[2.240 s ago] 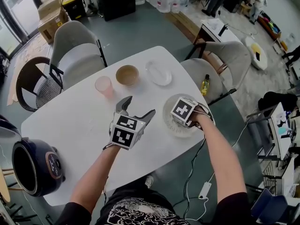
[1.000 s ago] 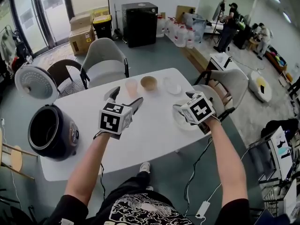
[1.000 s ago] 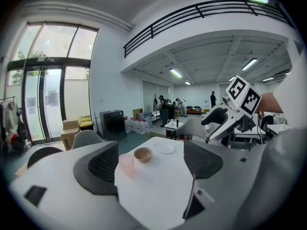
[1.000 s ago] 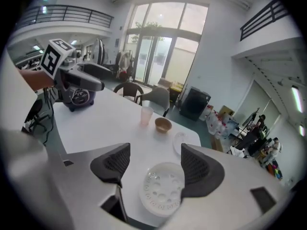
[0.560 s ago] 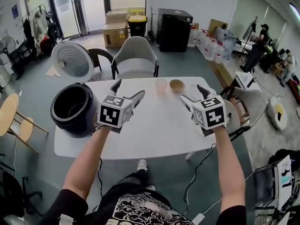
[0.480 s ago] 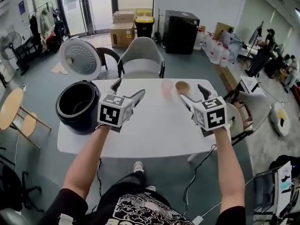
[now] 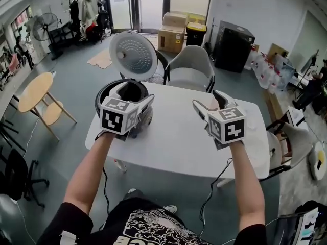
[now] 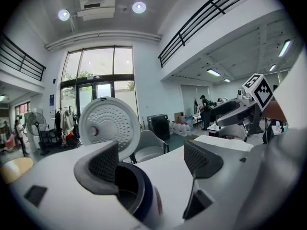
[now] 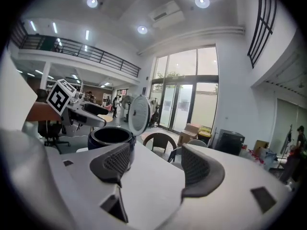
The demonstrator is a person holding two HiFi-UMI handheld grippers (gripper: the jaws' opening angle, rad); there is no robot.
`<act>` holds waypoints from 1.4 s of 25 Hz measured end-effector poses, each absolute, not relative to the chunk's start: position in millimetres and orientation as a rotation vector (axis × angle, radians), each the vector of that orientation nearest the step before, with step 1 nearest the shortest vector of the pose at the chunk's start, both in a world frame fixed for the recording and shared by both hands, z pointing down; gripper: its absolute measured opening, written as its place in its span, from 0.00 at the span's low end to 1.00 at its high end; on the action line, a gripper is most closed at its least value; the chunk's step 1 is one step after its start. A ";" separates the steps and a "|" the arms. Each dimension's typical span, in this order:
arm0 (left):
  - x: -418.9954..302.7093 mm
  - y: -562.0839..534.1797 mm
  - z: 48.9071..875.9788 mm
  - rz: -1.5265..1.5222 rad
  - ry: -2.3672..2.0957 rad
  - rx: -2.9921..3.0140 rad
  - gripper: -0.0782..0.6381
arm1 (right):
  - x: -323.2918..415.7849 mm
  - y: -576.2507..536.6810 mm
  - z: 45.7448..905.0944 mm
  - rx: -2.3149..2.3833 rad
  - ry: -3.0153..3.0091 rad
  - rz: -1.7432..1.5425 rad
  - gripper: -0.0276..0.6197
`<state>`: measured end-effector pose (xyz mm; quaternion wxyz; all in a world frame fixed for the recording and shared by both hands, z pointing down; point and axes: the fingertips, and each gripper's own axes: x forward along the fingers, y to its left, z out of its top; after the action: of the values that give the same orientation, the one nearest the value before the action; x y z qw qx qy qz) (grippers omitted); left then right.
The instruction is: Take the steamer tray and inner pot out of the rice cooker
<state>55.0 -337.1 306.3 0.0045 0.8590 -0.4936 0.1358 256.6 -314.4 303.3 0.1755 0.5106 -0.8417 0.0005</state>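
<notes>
A dark blue rice cooker point(image 7: 103, 94) stands at the far left corner of the white table point(image 7: 173, 137). Its white lid point(image 7: 134, 54) is swung up. In the head view my left gripper point(image 7: 134, 92) hovers open in front of the cooker's mouth, with nothing between its jaws. From the left gripper view the cooker point(image 8: 136, 193) and its lid point(image 8: 109, 128) lie just beyond the left gripper point(image 8: 152, 163). My right gripper point(image 7: 209, 100) is open and empty above the table's middle. The right gripper point(image 9: 158, 166) faces the cooker point(image 9: 108, 138). The cooker's inside is dark; what it holds I cannot tell.
A grey chair point(image 7: 189, 68) stands behind the table beside the cooker. A round wooden table point(image 7: 38, 91) is off to the left. Cardboard boxes point(image 7: 173, 32) and a black cabinet point(image 7: 232, 45) stand by the far wall.
Both grippers have swung left across the table toward the cooker, still open. The left one now sits at the cooker's mouth. The cup and bowl have left the view.
</notes>
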 end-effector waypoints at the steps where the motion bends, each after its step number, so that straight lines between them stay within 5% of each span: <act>1: 36.7 -334.4 304.6 0.422 -1.559 2.685 0.69 | 238.4 -314.3 303.9 1.426 -2.401 0.016 0.59; 19: -266.4 -415.2 330.1 0.413 -1.512 2.603 0.69 | -64.8 -397.5 338.5 1.314 -2.401 0.204 0.59; 35: -294.8 -468.6 388.6 0.322 -0.847 2.314 0.69 | -108.9 -439.2 400.8 1.198 -2.332 0.682 0.58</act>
<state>-294.8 -468.6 388.6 0.3225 0.8814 -0.3227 0.1226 -108.9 -439.2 400.8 0.2148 0.4320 -0.8407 0.2458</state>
